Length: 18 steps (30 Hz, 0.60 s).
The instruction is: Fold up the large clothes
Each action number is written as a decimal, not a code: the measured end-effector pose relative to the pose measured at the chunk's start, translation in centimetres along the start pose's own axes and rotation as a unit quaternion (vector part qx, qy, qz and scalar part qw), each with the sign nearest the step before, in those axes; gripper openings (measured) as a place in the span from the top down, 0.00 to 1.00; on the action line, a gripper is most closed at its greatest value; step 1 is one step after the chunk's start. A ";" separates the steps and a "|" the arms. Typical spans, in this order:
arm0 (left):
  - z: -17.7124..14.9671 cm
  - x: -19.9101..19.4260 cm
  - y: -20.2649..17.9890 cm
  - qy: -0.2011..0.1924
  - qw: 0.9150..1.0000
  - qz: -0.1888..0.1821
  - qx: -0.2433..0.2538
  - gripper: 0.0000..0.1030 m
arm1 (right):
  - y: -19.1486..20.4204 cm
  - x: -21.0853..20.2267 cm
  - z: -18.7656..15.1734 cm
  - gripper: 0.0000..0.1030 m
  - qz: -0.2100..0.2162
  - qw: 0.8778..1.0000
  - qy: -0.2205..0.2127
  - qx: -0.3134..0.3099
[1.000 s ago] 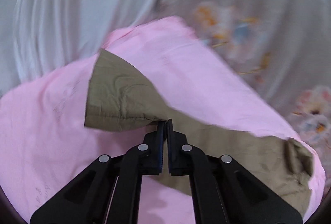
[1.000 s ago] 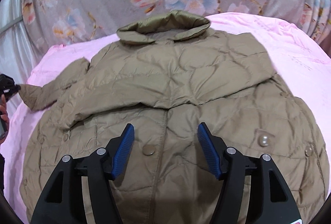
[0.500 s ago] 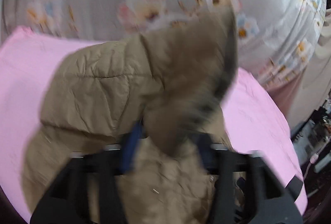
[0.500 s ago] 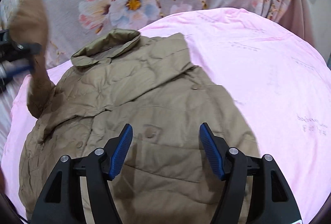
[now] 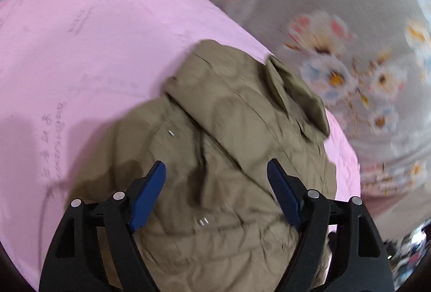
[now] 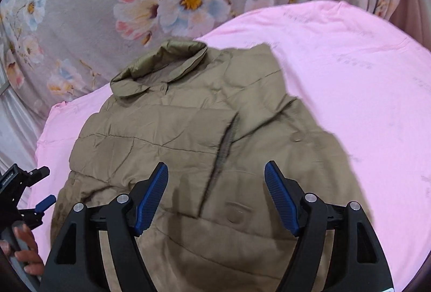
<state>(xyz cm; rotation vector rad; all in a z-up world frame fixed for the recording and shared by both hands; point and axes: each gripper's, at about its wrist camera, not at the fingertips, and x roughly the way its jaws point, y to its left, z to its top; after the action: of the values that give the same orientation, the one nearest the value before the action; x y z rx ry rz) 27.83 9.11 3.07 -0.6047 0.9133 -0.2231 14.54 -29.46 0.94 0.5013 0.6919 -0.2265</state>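
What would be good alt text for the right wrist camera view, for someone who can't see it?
An olive-brown quilted jacket lies on a pink sheet, collar toward a floral curtain, with one sleeve folded across its front. The right gripper hovers over it, blue-padded fingers spread and holding nothing. The left gripper, in a hand, shows at the left edge.

Left tool (image 5: 215, 185): black angular arms, silver screw heads, blue ribbed pads (image 5: 146, 197). Right tool (image 6: 216, 193): same black frame, silver screws, blue pads (image 6: 150, 196). Bare-skinned fingers (image 6: 25, 255) seen at lower left.
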 end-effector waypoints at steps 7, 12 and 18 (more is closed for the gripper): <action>4.6 3.7 2.9 0.024 0.997 -0.016 -0.072 0.28 | 2.0 4.4 0.6 0.34 0.013 0.999 0.035 0.007; 5.9 7.1 2.5 0.045 0.996 0.004 -0.077 0.51 | 3.2 3.2 3.4 0.93 0.032 0.999 0.013 -0.020; 6.2 7.3 0.9 0.022 0.999 0.025 -0.033 0.97 | 4.3 -2.0 7.2 0.94 0.031 0.995 -0.076 -0.062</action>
<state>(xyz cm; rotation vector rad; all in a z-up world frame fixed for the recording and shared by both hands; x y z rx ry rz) 37.11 9.17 0.50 -0.6393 0.9799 -0.1627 18.55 -29.37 8.58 0.3823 0.5372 -0.1617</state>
